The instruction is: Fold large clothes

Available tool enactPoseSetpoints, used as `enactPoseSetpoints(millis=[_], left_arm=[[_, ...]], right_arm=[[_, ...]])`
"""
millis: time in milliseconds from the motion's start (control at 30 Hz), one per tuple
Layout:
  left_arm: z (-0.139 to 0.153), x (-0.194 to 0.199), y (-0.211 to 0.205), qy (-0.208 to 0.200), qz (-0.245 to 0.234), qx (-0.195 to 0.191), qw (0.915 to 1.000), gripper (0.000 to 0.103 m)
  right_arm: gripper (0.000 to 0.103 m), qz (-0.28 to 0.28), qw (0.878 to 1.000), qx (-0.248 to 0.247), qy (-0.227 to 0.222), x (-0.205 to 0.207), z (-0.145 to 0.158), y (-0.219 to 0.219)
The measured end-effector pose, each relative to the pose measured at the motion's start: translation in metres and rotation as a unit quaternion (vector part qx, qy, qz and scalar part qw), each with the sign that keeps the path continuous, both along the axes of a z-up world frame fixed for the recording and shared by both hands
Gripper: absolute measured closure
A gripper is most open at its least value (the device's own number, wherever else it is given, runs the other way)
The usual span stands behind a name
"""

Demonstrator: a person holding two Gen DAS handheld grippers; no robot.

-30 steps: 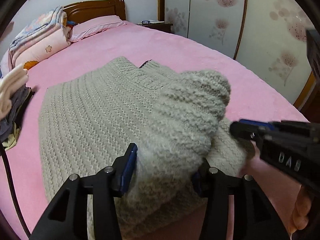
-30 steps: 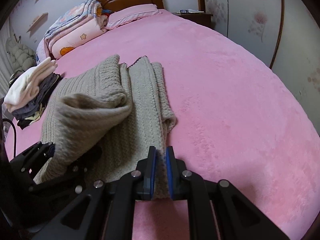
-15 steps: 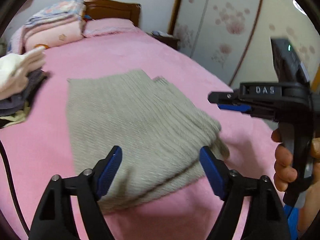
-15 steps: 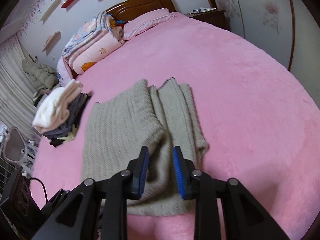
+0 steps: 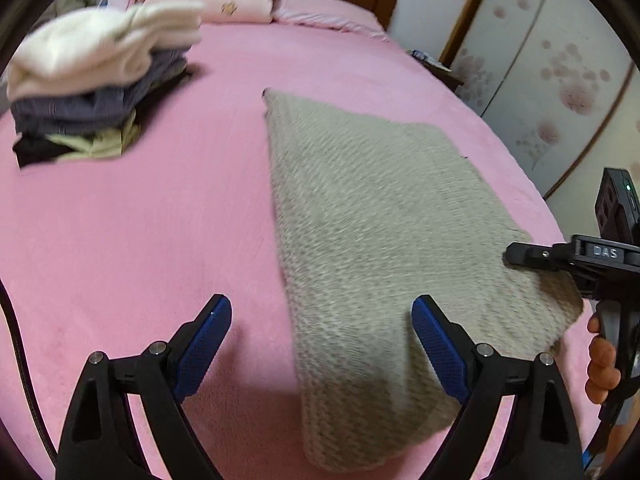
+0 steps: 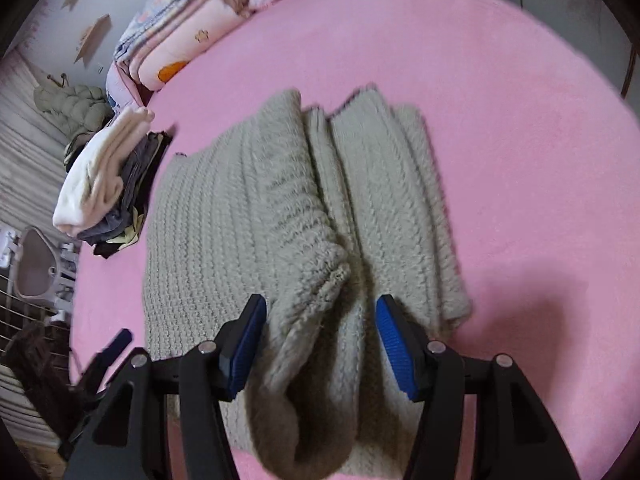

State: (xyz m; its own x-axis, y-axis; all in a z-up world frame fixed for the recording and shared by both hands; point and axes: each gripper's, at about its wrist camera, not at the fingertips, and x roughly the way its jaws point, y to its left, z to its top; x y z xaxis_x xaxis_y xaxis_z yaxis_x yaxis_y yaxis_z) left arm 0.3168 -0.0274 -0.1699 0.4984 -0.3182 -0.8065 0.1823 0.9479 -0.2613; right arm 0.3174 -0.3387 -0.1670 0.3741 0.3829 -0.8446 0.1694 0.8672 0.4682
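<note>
A grey knitted sweater [image 5: 376, 216] lies folded on the pink bed [image 5: 160, 220]; in the right wrist view [image 6: 248, 216] its folded layers and a rolled sleeve edge show. My left gripper [image 5: 322, 344] is open and empty above the sweater's near left edge. My right gripper [image 6: 320, 340] is open, its jaws standing either side of the near sleeve fold without pinching it. The right gripper also shows in the left wrist view [image 5: 520, 254] at the sweater's right corner.
A pile of folded clothes [image 5: 96, 80] with a white garment on top sits at the bed's left side, also in the right wrist view [image 6: 108, 184]. Folded quilts [image 6: 180, 36] and a pillow [image 5: 324, 12] lie at the headboard. A flowered wardrobe [image 5: 560, 80] stands right.
My left gripper has let go of the sweater bundle and opened wide. My right gripper has opened from shut. The sweater now lies flatter on the bed, and both views have shifted.
</note>
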Motion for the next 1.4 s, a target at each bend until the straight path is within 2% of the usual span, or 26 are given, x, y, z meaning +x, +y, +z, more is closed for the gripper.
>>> enactPoseSetpoints(millis=[67, 100, 200, 300, 400, 500, 600, 700, 767, 833, 967, 1033, 1200, 1367, 1400], left_arm=[[-0.007, 0.002, 0.002, 0.01, 0.003, -0.008, 0.9999, 0.012], [-0.011, 0.004, 0.003, 0.016, 0.006, -0.012, 0.9998, 0.012], [-0.016, 0.008, -0.002, 0.02, 0.007, -0.018, 0.9996, 0.012], [-0.013, 0.011, -0.006, 0.012, 0.005, -0.014, 0.9998, 0.012], [-0.001, 0.008, -0.013, 0.0, -0.003, -0.014, 0.9999, 0.012], [0.009, 0.006, -0.023, -0.014, -0.017, -0.011, 0.9997, 0.012], [0.011, 0.002, -0.036, -0.018, -0.035, -0.007, 0.9992, 0.012], [0.004, -0.001, -0.05, -0.013, -0.05, 0.006, 0.9986, 0.012], [-0.004, -0.002, -0.055, -0.007, -0.056, 0.015, 0.9983, 0.012], [-0.011, -0.003, -0.06, 0.002, -0.061, 0.026, 0.9978, 0.012], [-0.003, -0.003, -0.061, 0.003, -0.082, 0.037, 0.996, 0.012], [0.011, 0.001, -0.059, -0.007, -0.102, 0.039, 0.994, 0.012], [0.038, 0.035, -0.061, -0.031, -0.106, 0.049, 0.9927, 0.012], [0.037, 0.099, -0.085, -0.025, -0.092, 0.076, 0.9926, 0.012], [0.035, 0.112, -0.09, -0.018, -0.089, 0.076, 0.993, 0.015]], right_arm=[[0.044, 0.002, 1.0, 0.024, -0.004, 0.003, -0.005, -0.002], [0.048, 0.004, 0.999, 0.039, -0.009, 0.003, -0.006, -0.004], [0.08, 0.007, 0.999, 0.05, -0.014, 0.004, -0.009, -0.006], [0.085, 0.015, 0.998, 0.023, -0.054, -0.007, 0.007, 0.001], [0.086, 0.017, 0.994, -0.016, -0.109, -0.025, 0.037, 0.006], [0.086, 0.006, 0.988, -0.048, -0.144, -0.047, 0.06, 0.005], [0.086, -0.025, 0.985, -0.08, -0.151, -0.071, 0.065, -0.007], [0.086, -0.042, 0.986, -0.102, -0.129, -0.084, 0.05, -0.023], [0.085, -0.039, 0.989, -0.106, -0.098, -0.083, 0.028, -0.026], [0.081, -0.031, 0.989, -0.121, -0.077, -0.081, 0.012, -0.021], [0.073, -0.035, 0.99, -0.114, -0.075, -0.077, 0.023, -0.024], [0.07, -0.037, 0.987, -0.135, -0.085, -0.075, 0.037, -0.028], [0.055, -0.028, 0.977, -0.181, -0.114, -0.048, 0.064, -0.034], [0.055, -0.027, 0.978, -0.181, -0.102, 0.017, 0.058, -0.041], [0.055, -0.028, 0.978, -0.179, -0.098, 0.028, 0.055, -0.043]])
